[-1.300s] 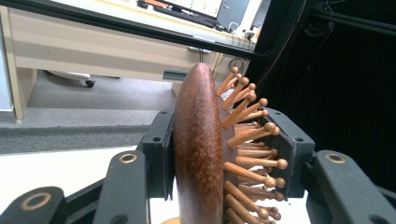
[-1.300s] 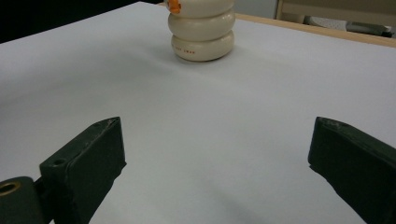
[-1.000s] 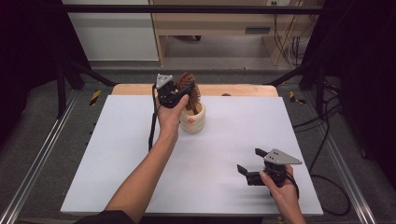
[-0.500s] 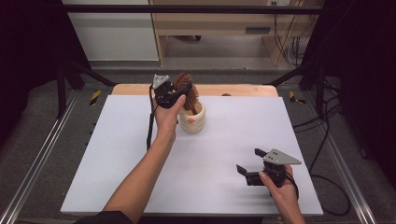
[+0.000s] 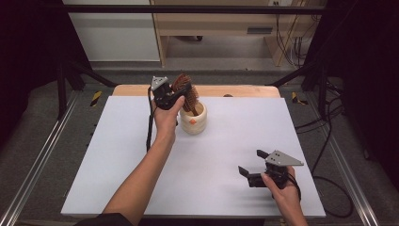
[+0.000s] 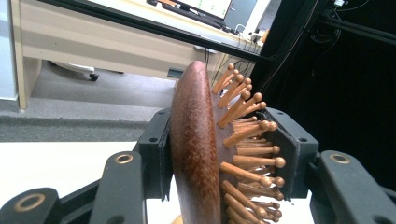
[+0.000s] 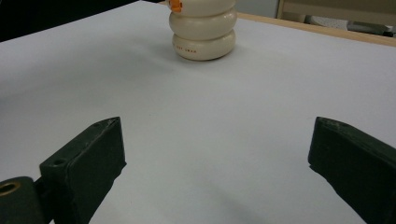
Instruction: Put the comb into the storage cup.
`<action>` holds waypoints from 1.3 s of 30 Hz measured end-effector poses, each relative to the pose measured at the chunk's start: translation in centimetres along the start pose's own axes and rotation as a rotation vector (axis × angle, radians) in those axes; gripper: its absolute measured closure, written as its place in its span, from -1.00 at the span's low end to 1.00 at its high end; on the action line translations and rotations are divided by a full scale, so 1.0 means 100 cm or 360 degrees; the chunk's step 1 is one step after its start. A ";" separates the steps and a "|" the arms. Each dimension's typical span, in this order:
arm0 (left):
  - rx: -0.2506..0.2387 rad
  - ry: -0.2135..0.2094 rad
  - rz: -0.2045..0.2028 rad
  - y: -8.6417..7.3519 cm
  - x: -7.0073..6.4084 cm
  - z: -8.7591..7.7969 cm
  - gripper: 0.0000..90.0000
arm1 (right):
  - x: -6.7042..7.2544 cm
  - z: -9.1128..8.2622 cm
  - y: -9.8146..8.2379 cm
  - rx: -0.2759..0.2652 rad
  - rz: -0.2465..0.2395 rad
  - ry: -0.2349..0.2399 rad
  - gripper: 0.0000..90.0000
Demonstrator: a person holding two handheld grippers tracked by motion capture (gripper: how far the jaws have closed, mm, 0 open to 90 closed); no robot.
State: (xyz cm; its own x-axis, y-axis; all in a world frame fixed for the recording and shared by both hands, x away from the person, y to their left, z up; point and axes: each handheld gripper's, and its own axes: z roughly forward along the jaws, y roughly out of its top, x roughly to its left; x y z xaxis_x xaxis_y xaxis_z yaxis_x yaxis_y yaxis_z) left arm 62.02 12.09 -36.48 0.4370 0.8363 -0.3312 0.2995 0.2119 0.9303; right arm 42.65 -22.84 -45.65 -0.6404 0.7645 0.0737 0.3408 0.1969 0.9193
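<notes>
Bristles of the wooden hairbrush [image 6: 205, 154] fill my clamped left gripper [image 6: 219, 154] above the ribbed cream cup [image 5: 193, 120]; right gripper [image 5: 251, 164] gapes over bare white table [image 5: 117, 155], lower right.

Hairbrush [image 5: 187, 95] standing in holder cup [image 5: 194, 123], sitting toward worktop's [image 5: 226, 141] far edge; right gripper [image 5: 251, 165] resting near front-right corner.

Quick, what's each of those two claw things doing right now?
Left gripper: shut on the brown wooden hairbrush with peg bristles, above the cream ribbed holder.
Right gripper: open, holding nothing, over the white table.
</notes>
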 end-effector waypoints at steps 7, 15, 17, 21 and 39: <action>0.0001 0.0002 -0.0008 0.000 0.003 -0.001 0.04 | 0.000 0.000 0.000 0.0001 -0.0002 -0.0001 -0.91; -0.0004 0.0007 -0.0022 -0.001 0.006 -0.002 0.03 | 0.000 0.000 0.000 0.0003 -0.0001 0.0000 -0.91; 0.0000 0.0010 -0.0024 -0.002 0.007 -0.003 0.03 | 0.000 0.000 0.000 0.0004 -0.0006 0.0000 -0.91; -0.0002 0.0014 -0.0034 -0.002 0.010 -0.003 0.02 | 0.001 0.001 0.000 0.0004 -0.0004 -0.0002 -0.91; -0.0004 0.0025 -0.0059 -0.003 0.015 -0.004 0.01 | 0.000 0.001 0.000 0.0010 -0.0008 0.0000 -0.91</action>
State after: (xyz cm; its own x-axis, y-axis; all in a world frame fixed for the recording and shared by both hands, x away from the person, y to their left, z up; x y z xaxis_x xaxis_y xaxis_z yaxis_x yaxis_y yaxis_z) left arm 62.19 13.47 -37.20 0.4125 0.8355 -0.3630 0.3130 0.2443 0.9178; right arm 42.70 -22.75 -45.73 -0.6420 0.7636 0.0687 0.3418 0.2049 0.9171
